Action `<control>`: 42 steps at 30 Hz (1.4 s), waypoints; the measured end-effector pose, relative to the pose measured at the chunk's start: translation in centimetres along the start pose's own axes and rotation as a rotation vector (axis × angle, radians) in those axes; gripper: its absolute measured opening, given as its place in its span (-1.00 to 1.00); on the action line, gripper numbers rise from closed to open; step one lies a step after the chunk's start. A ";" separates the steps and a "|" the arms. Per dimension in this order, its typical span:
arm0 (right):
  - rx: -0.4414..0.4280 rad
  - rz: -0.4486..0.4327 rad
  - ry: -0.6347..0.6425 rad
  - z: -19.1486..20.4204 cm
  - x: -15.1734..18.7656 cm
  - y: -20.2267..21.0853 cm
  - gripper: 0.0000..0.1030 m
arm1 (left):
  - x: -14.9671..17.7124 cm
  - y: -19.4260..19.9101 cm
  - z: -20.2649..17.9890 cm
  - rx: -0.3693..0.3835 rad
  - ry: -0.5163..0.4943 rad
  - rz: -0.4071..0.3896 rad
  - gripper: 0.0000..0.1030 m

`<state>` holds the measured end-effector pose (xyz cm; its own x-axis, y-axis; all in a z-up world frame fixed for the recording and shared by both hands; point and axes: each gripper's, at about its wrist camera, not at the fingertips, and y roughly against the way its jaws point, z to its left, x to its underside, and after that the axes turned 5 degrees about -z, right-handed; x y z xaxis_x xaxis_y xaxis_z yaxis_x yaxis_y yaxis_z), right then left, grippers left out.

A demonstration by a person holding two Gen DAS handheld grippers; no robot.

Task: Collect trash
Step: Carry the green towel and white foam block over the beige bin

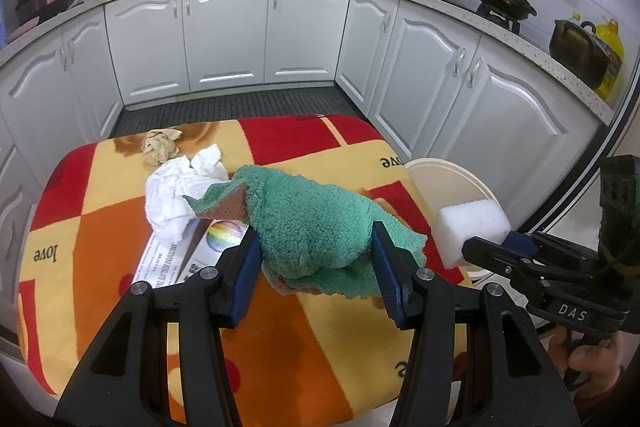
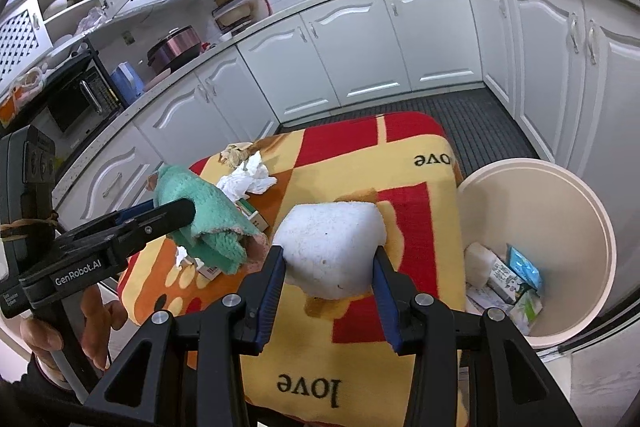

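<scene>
My left gripper [image 1: 316,255] is shut on a green fluffy cloth [image 1: 316,219] and holds it above the table; it also shows in the right wrist view [image 2: 208,215]. My right gripper [image 2: 328,279] is shut on a white sponge block [image 2: 332,247], held above the table's right side; the sponge also shows in the left wrist view [image 1: 472,223]. A crumpled white tissue [image 1: 176,195] and a crumpled brown paper ball [image 1: 160,147] lie on the table. A cream trash bin [image 2: 580,211] stands right of the table with cartons and wrappers inside.
The table has an orange, red and yellow "love" blanket [image 1: 100,227]. A printed box [image 1: 200,251] lies under the cloth. White kitchen cabinets [image 1: 224,35] ring the room, with a dark floor mat [image 1: 240,103] beyond the table.
</scene>
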<state>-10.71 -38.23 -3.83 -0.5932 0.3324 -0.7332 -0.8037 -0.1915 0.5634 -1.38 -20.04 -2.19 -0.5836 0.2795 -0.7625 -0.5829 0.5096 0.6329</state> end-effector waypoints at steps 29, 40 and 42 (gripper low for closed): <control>0.208 -0.009 -0.209 -13.0 1.6 3.4 -0.18 | -1.5 -9.3 -10.8 0.137 -0.087 0.104 -0.02; 0.251 0.029 -0.258 -16.7 2.4 2.2 -0.18 | -2.0 -13.8 -13.6 0.104 -0.108 0.150 -0.02; 0.254 0.042 -0.265 -17.3 2.6 1.6 -0.18 | -1.9 -14.4 -14.1 0.101 -0.114 0.157 -0.02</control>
<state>-14.37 -53.65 -11.36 -0.5660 0.5636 -0.6017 -0.7219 0.0138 0.6919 0.20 -39.38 -7.94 -0.5917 0.4496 -0.6692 -0.4269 0.5294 0.7331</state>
